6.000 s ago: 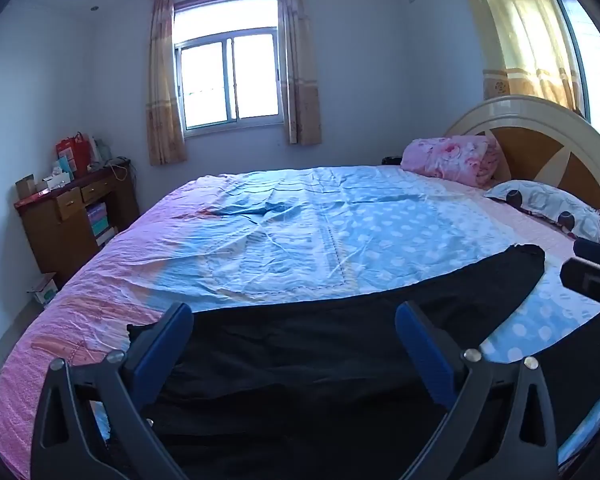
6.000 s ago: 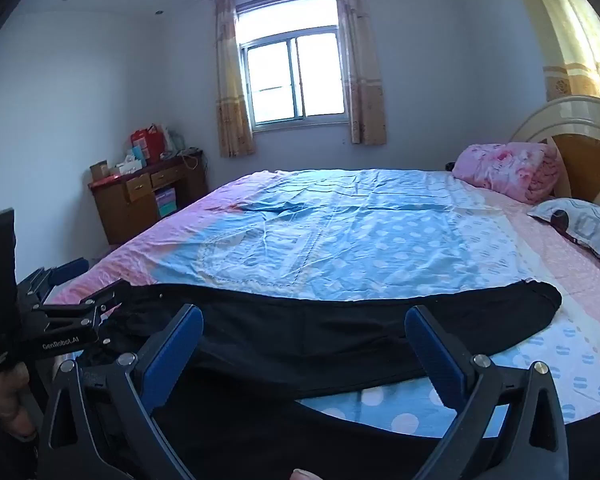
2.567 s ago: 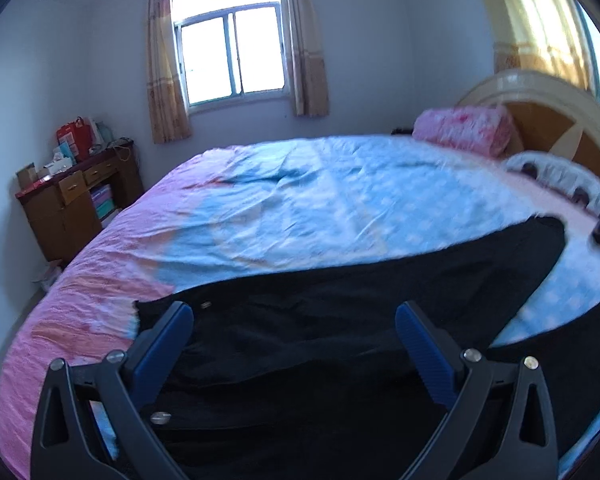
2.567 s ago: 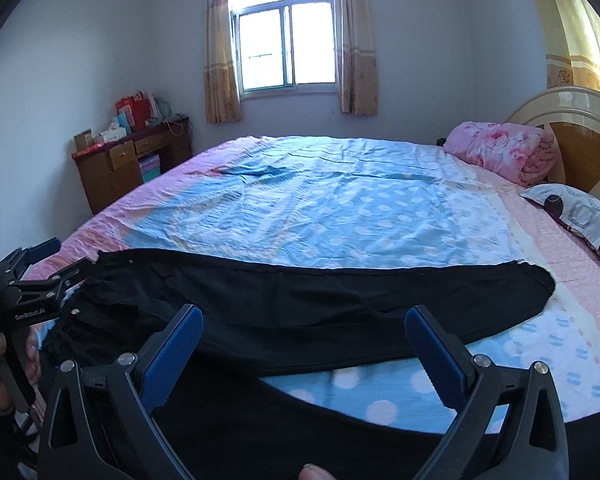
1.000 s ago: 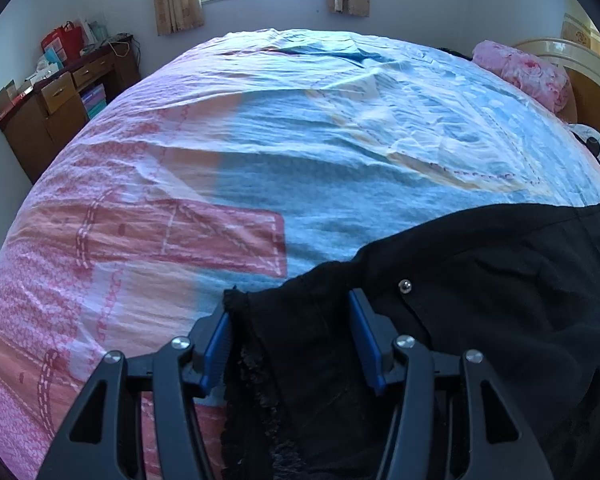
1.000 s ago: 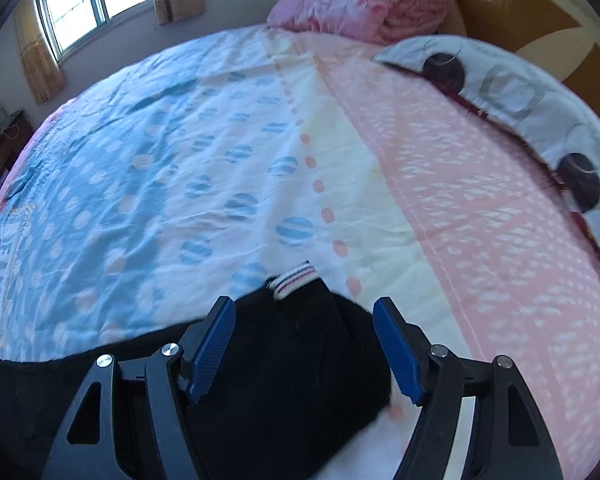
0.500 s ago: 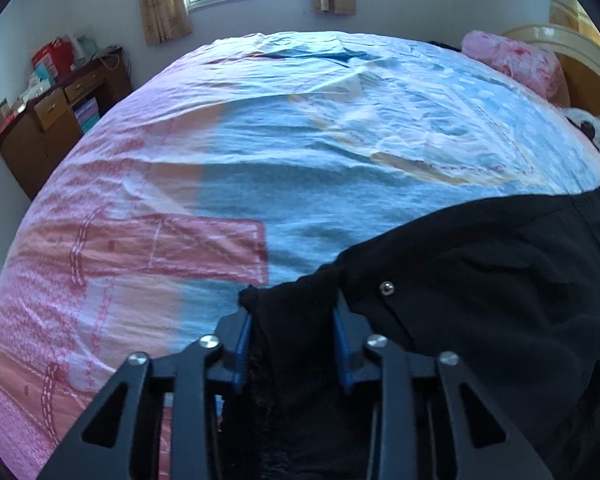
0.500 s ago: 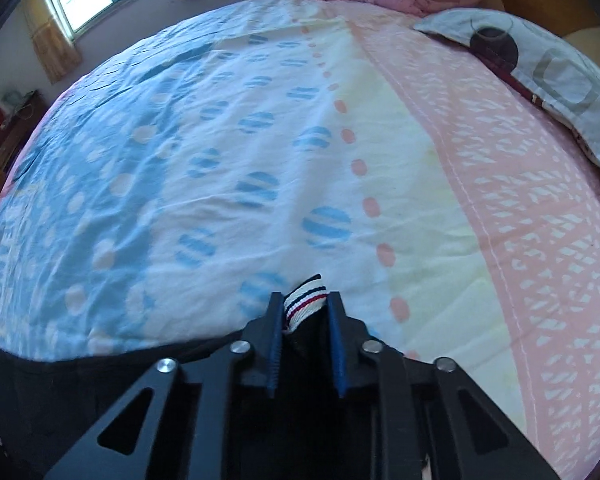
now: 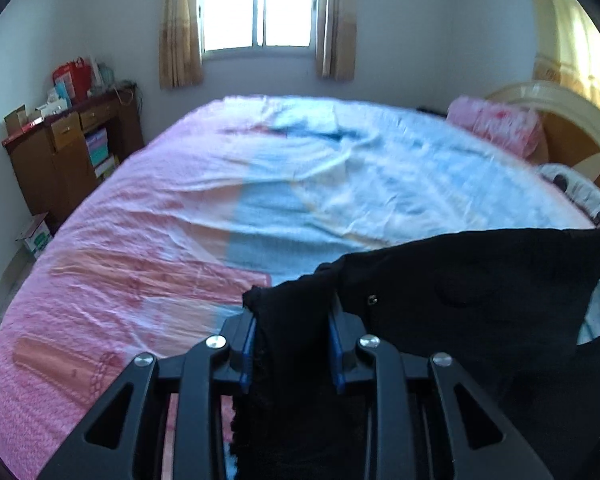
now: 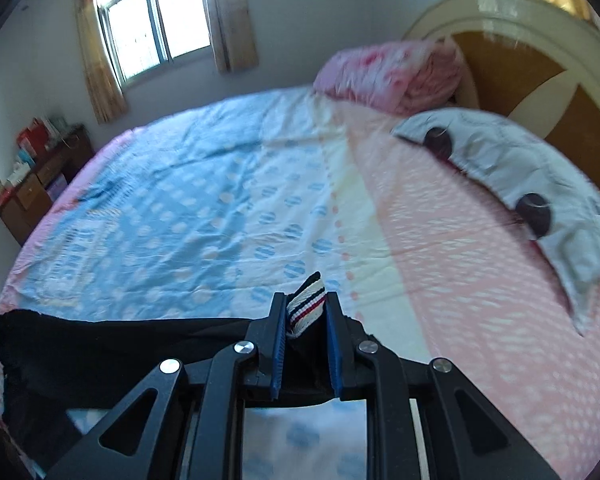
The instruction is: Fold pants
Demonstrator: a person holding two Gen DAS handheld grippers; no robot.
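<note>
**Hand-held grippers both clamped on black pants over bed**

Left hand-held gripper (image 9: 293,320) is closed on a bunched fold of the black pants (image 9: 480,292), blue pads pressed against fabric on both sides. Fabric edge sticks up just past the fingertips. A small metal button (image 9: 372,300) shows on the pants just right of the fingers. The rest of the pants spreads to the right and hangs down below the gripper.

Right hand-held gripper (image 10: 305,312) is closed on the pants' other end, pinching a striped ribbed cuff (image 10: 306,304) (white, navy, red) that pokes up between the fingers. Black fabric runs from there to the left edge of the right wrist view, stretched over the bed (image 10: 204,208).

Bed sheet is pink and blue with dots. Folded pink blanket (image 10: 392,72) and spotted pillow (image 10: 512,172) lie by the headboard (image 10: 540,48). Wooden desk (image 9: 68,152) with boxes stands left of the bed, window (image 9: 256,4) behind.
</note>
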